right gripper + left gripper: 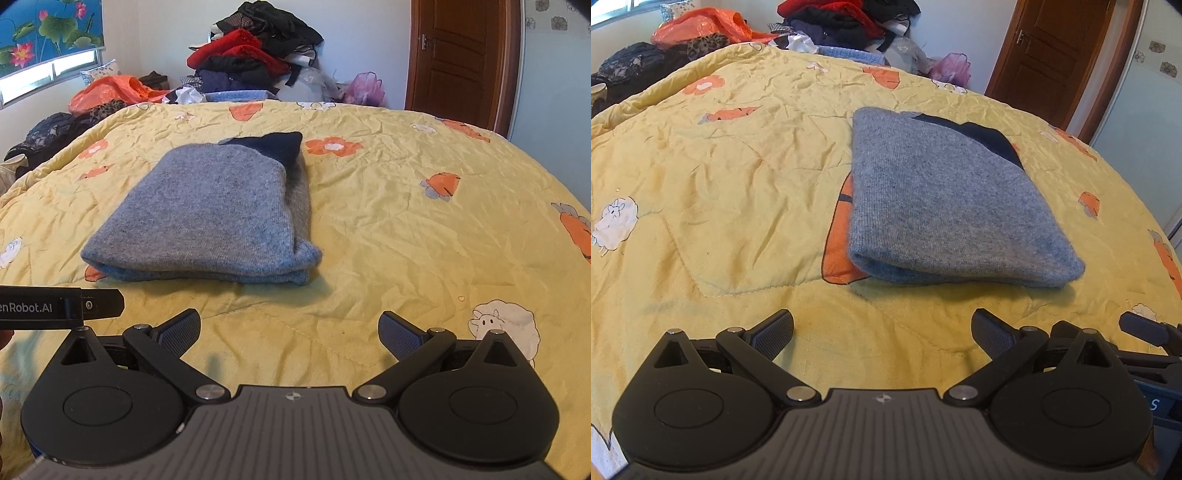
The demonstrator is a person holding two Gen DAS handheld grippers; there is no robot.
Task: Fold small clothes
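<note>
A grey knitted garment (945,199) lies folded into a thick rectangle on the yellow quilt (720,192), with a dark navy part showing at its far end. My left gripper (882,332) hovers open over bare quilt, short of the garment's near fold and a little left of it. In the right wrist view the same garment (210,214) lies ahead and left of my right gripper (290,332), which is open and holds nothing. The right gripper's body (1145,332) shows at the left view's right edge.
The quilt (406,206) with orange flowers and white sheep covers the bed. A heap of red, black and dark clothes (255,55) is piled at the far side, with orange (114,92) and pink (365,88) plastic bags. A brown door (461,59) stands at the back right.
</note>
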